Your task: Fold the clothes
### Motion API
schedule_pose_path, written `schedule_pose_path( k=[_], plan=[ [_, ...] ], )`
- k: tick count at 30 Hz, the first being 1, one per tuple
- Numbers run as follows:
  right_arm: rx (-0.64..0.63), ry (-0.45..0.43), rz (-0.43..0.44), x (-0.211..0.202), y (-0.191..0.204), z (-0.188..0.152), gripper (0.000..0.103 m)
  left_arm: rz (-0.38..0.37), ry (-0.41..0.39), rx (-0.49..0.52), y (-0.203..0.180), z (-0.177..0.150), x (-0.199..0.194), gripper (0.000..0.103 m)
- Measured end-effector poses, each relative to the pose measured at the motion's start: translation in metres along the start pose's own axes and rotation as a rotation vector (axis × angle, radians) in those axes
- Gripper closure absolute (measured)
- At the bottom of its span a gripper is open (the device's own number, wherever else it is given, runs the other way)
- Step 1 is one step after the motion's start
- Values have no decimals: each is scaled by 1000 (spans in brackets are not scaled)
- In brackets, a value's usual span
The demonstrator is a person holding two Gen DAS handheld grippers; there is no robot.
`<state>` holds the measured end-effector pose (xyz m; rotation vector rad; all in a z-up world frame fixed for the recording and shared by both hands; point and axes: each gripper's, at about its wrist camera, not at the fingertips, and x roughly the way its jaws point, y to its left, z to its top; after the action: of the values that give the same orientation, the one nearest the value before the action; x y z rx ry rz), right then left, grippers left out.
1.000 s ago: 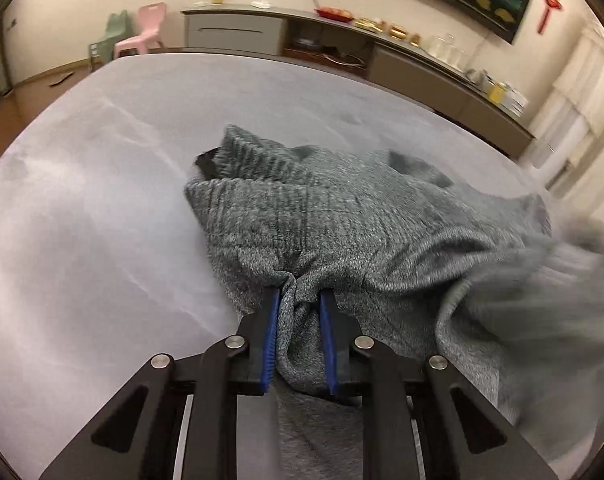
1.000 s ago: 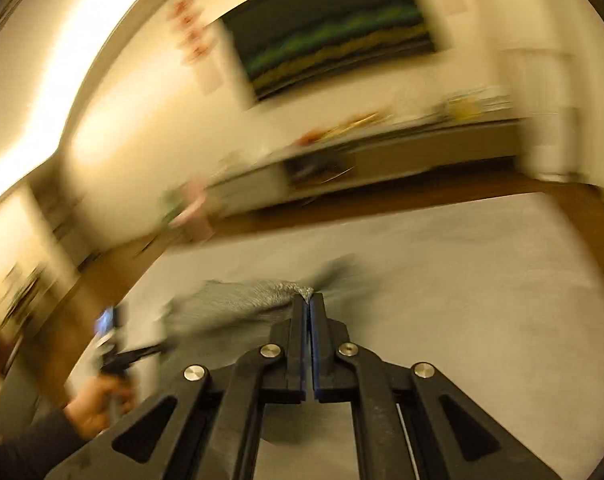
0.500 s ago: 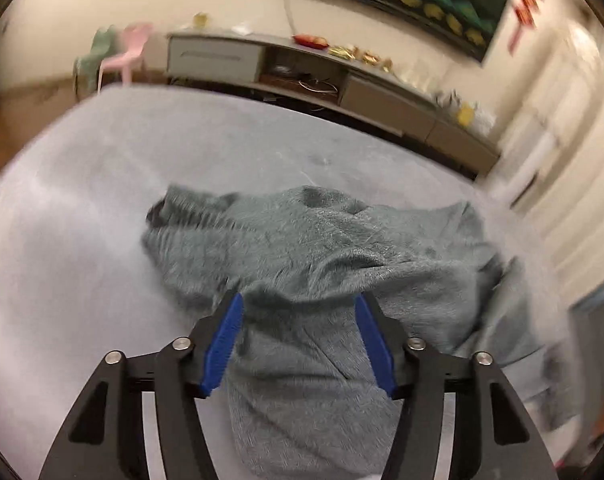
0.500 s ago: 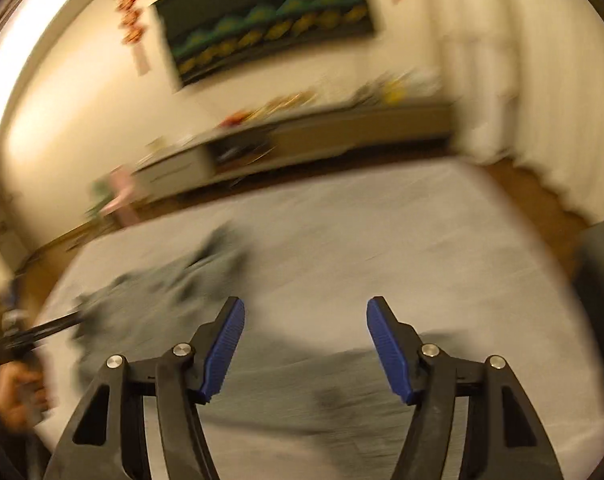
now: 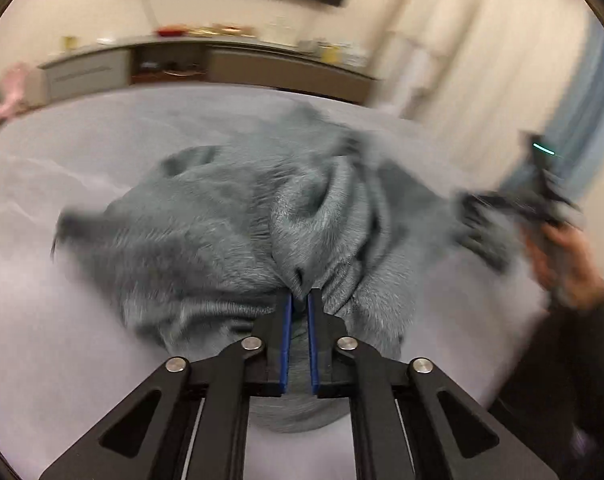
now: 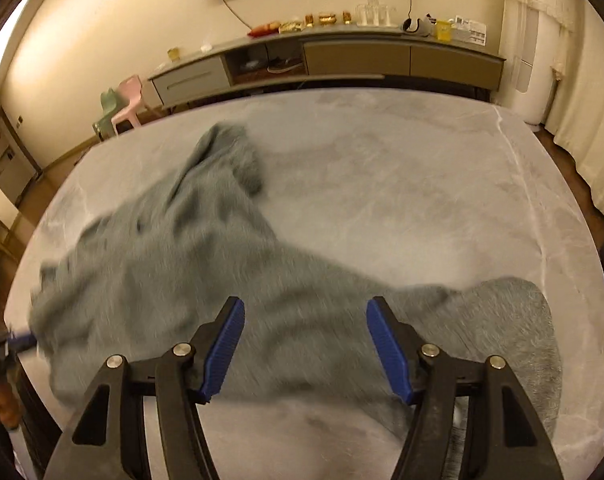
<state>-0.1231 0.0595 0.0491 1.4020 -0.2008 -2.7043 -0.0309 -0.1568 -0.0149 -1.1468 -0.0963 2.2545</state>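
grey knit, a sweater is lying crumpled across the pale marbled worktop, one end reaching toward the near right edge. the left gripper is clamping its blue-padded jaws on a bunched fold of the sweater. the right gripper is hovering over the cloth with jaws spread wide, grasping nothing.

From my right wrist view, the sweater lies on the table, spread from the far left to the near right edge. My right gripper hangs above its near part. Behind the table stands the sideboard, two small chairs at its left.
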Motion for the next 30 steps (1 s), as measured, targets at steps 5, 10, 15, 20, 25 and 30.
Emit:
schedule_pose_path(
  k=[5,10,15,20,25,30],
  plan=[
    [-95,1,129,9,48,19,34,48,-91,-11,29,10,-30,59],
    [-159,119,197,56,89,9,37,168,-116,-80,62,40,-8,45],
    [-217,159,105,68,92,-10,102,250,98,-39,68,42,68,102],
    [-103,-29,16,-14,55,-4,102,356,11,-153,91,46,52,103],
    [24,-94,29,-62,27,-20,96,426,-152,-364,131,35,-9,103],
    [-37,55,180,6,96,-17,34,161,1,-236,70,31,27,49]
  ],
)
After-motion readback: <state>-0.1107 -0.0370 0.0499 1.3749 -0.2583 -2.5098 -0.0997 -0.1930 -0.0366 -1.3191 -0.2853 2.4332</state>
